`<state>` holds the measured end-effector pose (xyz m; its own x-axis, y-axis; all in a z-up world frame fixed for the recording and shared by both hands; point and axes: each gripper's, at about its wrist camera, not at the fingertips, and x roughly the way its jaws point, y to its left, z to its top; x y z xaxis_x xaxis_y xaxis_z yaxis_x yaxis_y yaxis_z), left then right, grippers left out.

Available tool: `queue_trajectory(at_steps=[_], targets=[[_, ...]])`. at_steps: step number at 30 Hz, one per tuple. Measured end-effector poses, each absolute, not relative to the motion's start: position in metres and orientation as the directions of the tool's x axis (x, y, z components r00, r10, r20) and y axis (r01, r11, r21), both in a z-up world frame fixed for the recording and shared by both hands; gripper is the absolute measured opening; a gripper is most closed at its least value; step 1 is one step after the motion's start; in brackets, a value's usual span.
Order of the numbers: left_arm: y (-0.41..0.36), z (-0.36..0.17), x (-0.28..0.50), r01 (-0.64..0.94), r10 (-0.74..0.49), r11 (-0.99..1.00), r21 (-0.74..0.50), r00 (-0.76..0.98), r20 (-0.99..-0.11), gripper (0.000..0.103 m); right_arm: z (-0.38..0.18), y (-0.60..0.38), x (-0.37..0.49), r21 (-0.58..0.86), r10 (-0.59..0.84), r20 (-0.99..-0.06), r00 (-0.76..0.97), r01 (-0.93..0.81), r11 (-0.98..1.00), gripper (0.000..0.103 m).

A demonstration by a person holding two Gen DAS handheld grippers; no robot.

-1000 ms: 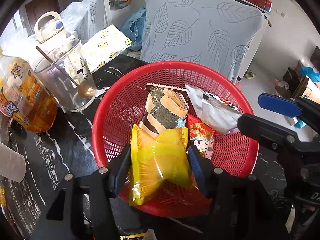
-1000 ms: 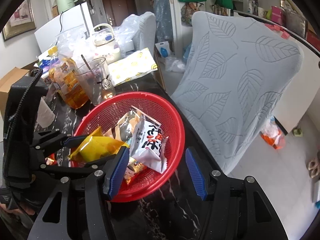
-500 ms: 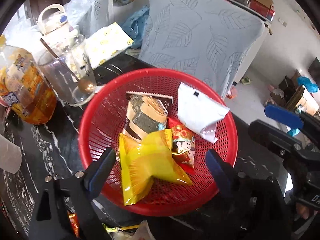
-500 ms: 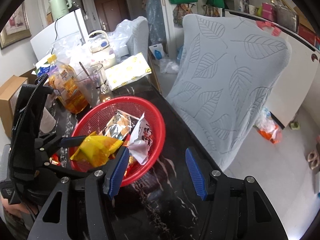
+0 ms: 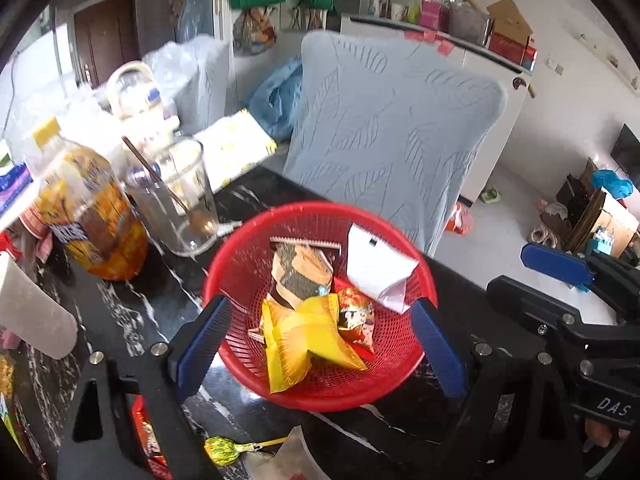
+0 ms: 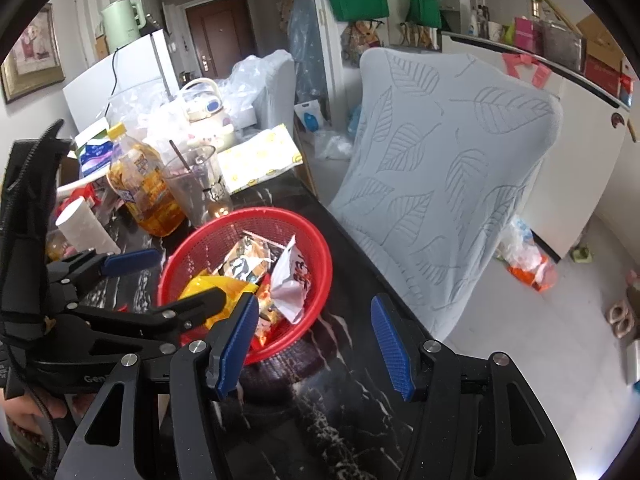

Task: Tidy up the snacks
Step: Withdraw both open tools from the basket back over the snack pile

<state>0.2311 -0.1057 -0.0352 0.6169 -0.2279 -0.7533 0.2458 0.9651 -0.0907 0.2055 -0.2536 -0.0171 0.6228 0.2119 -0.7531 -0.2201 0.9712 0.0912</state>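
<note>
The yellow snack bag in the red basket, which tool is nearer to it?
Left. The left tool hangs open right above the yellow snack bag; the right tool sits off beside the red basket, over bare tabletop.

The left tool (image 5: pixel 320 340) has let go of the yellow packet (image 5: pixel 304 340) — its jaws, clamped on it a second ago, now stand wide apart either side of the red basket (image 5: pixel 248 236). The packet lies in the basket on the other snacks. Both tools have lifted away — the basket looks smaller in each view.
</note>
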Motion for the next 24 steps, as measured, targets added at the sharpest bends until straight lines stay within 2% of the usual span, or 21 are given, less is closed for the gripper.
queue_trajectory(at_steps=[16, 24], targets=[[-0.102, 0.039, 0.171, 0.281, -0.255, 0.959, -0.049, 0.765, -0.591, 0.091, 0.033, -0.253, 0.158, 0.082, 0.219, -0.66, 0.718, -0.22, 0.972, 0.061], [-0.106, 0.056, 0.147, 0.304, -0.274, 0.952, -0.037, 0.79, -0.548, 0.091, 0.051, -0.257, 0.132, 0.075, 0.204, -0.617, 0.76, -0.202, 0.977, 0.062]])
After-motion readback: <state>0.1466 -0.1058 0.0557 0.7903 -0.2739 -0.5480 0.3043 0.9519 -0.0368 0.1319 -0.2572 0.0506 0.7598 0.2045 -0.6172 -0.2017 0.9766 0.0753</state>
